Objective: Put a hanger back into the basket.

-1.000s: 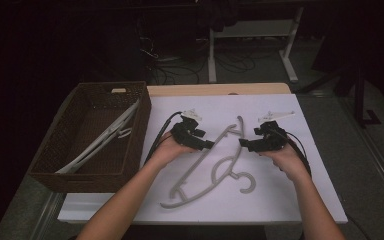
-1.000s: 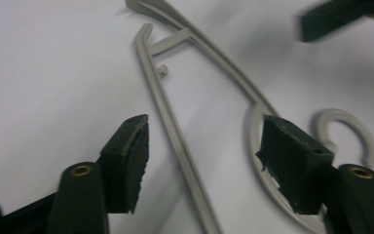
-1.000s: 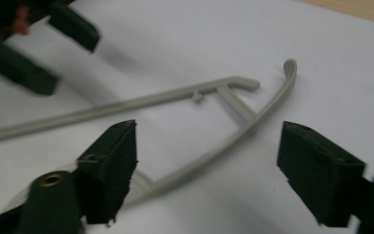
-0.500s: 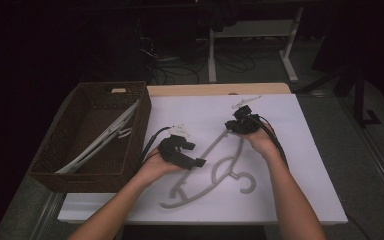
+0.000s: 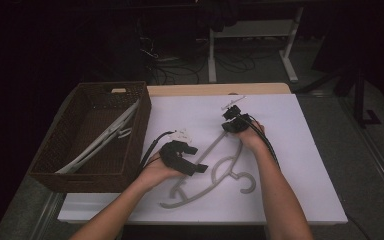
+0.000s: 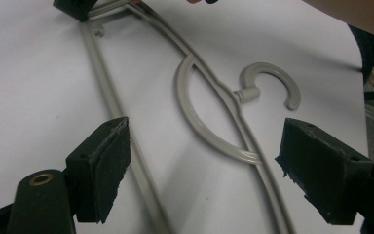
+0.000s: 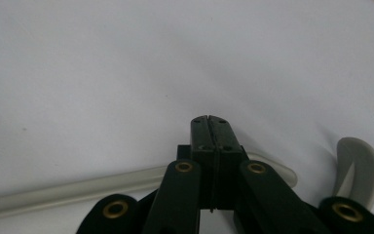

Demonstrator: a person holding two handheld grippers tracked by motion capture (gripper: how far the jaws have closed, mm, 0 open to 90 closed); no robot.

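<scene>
Looking down from the high view, a white sheet covers a wooden table, and a dark woven basket sits at the sheet's left edge with pale hangers lying inside it. Beyond the table, the floor is dark, with cables and a metal stand. Nothing lies between the hands and the work.

A grey plastic hanger lies flat on the sheet between the person's forearms, its hook curling towards the right.

The left gripper hovers just above the hanger's middle. In the left gripper view its pads stand wide apart with nothing between them, having just opened further; the hanger's bar and curved inner brace run across the sheet below the gap.

The right gripper sits at the hanger's far end, near the sheet's top. In the right gripper view its jaws are pressed together, having just been closing; the hanger's end passes beneath them, and whether they pinch it cannot be told.
</scene>
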